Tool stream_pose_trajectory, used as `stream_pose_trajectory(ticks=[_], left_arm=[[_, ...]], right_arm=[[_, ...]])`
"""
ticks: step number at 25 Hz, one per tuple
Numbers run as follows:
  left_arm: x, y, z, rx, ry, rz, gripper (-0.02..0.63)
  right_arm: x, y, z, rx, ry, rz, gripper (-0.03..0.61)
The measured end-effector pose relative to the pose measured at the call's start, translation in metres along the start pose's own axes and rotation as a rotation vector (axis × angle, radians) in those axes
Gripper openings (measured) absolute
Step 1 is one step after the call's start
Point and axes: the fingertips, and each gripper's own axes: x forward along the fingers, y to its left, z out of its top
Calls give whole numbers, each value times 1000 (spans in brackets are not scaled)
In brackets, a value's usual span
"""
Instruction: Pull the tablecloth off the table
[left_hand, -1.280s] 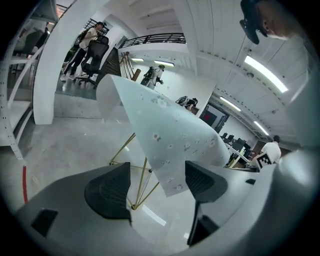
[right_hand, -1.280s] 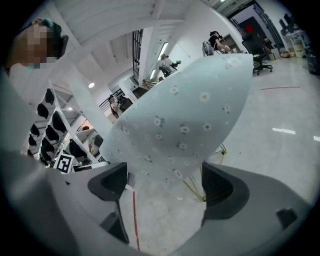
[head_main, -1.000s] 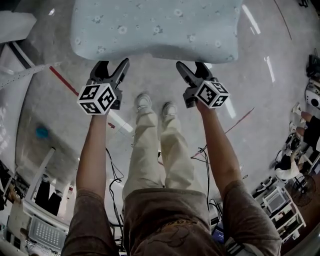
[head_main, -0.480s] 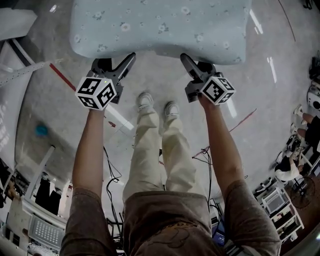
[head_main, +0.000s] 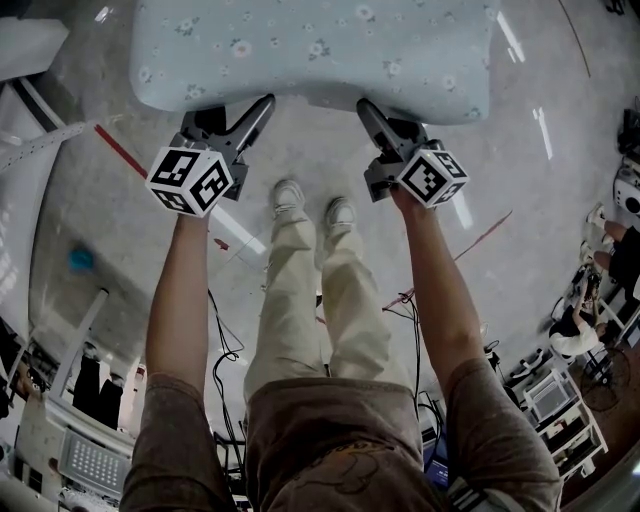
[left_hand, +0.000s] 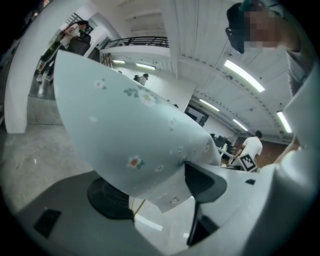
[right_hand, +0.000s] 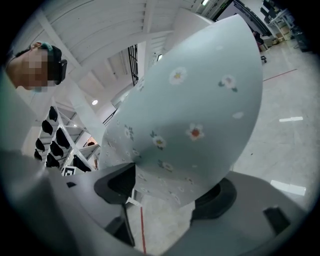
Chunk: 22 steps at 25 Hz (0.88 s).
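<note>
Nothing readable is showing anywhere (the marker cubes (head_main: 190, 180) are carrying only black-and-white square patterns, no letters).

We note: tablecloth (head_main: 320, 50), thin matt cloth, printed flowers. Floor (head_main: 560, 170) smooth, glossy, reflecting lights. Left claw (left_hand: 156, 192) and right claw (right_hand: 172, 192), matt grey plastic shells; pads (left_hand: 107, 200) black, finely ribbed.
</note>
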Motion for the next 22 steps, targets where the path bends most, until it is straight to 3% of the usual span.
stream_pose_trajectory(ticks=[4, 9, 15, 22], left_arm=[[0, -1, -1, -26, -11, 4, 322], [-9, -3, 3, -31, -44, 8, 237], [-18, -10, 1, 17, -26, 37, 135], [-29, -23, 11, 15, -25, 49, 58]], right_arm=[[-4, 1, 3, 9, -4, -1, 302], [-8, 9, 7, 9, -27, 14, 225], [-16, 15, 8, 13, -55, -1, 144], [-32, 35, 10, -3, -45, 16, 26]])
